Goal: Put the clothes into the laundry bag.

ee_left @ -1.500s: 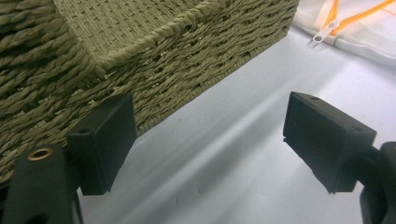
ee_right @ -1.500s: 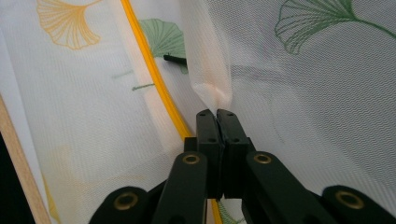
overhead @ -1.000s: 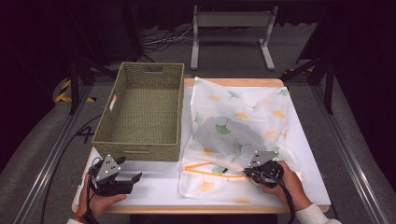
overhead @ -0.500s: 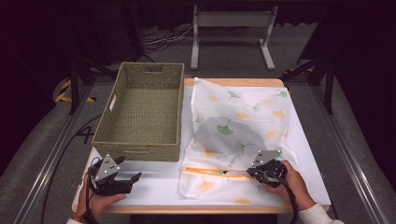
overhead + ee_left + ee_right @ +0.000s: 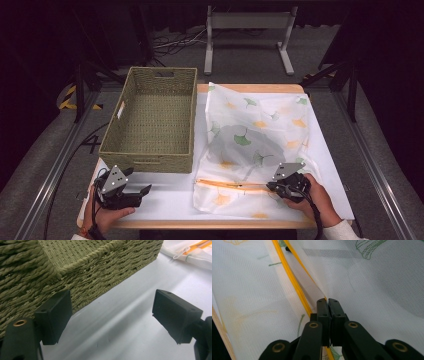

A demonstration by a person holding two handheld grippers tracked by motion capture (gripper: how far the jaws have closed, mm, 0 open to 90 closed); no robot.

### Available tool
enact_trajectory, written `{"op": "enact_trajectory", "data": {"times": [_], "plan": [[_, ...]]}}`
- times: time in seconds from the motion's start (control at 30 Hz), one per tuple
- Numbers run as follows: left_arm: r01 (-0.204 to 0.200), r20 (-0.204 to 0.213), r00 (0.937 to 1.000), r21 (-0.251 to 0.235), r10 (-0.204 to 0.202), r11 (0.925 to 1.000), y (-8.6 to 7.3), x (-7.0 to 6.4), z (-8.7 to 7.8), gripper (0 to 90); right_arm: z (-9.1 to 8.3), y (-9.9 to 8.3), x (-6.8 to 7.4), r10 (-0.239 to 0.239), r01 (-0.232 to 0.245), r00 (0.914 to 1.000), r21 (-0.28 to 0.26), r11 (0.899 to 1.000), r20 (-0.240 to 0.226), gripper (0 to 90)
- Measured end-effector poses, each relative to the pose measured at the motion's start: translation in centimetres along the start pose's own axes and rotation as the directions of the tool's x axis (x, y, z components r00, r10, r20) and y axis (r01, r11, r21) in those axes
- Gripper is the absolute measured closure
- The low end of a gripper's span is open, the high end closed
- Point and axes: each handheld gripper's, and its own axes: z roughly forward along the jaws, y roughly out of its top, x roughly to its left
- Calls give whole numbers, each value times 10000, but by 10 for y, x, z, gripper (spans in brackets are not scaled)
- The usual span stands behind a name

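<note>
A white table [image 5: 170, 200] stands in a dark room, with a metal stand [image 5: 247, 30] on the floor behind it. On the left half of the table sits a woven basket [image 5: 152, 120], rectangular, with nothing visible inside it. Beside it, covering most of the right half, lies a white mesh bag [image 5: 255, 140] printed with green and yellow leaves; a dark shape shows faintly through the mesh near its middle. An orange zipper [image 5: 232, 184] runs across the bag close to the near edge.

At the near left corner, a hand holds the left gripper [image 5: 142, 192] low over the bare tabletop, just in front of the basket's near wall. In the left gripper view its jaws stand wide apart with nothing between them, the basket's woven side close behind one jaw.

At the near right, the other hand holds the right gripper [image 5: 272, 186] at the right end of the zipper. In the right gripper view its jaws are pressed together, pinching the bag's mesh fabric right beside the zipper's orange tape [image 5: 294, 285].
</note>
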Motion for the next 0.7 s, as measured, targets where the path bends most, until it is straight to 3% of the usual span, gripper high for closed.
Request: {"op": "enact_trajectory", "data": {"times": [0.17,0.5,0.63,0.7], "plan": [[38,12,10000,-31,-38,10000,0,0,0,171,0,0,2,-154,154,9999,113,9998,0,829],[24,-27,10000,-58,-24,10000,1,0,0,170,-9,-2,4,-69,63,9998,-300,9995,-203,741],[85,-97,9999,-93,-86,9999,1,0,-1,166,-15,-5,3,49,-57,9999,-526,9986,-146,703],[118,-143,9998,-94,-120,9999,1,0,-1,164,-24,-8,2,122,-126,9999,-1014,9948,-48,681]]}}
